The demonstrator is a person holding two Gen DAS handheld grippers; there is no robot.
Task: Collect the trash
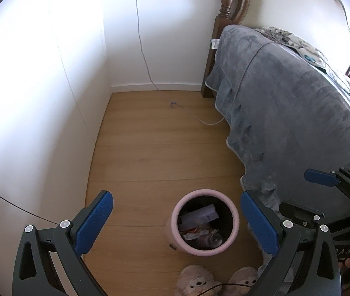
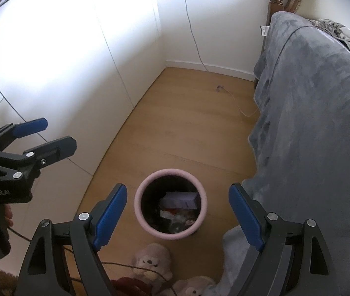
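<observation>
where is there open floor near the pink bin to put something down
The widest bare patch of wooden floor runs beyond the pink bin toward the back wall, bordered by the white cabinet doors and the grey blanket. A thin cable crosses its far end. It's crowded on the near side, by the plush slippers.

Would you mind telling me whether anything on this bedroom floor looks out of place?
A loose pale charging cable trails across the wooden floor beside the grey-blanketed bed. Nothing looks spilled around the pink round bin.

Blown-out left wall (image 1: pixel 39 86), fisheye-curved edges
</observation>
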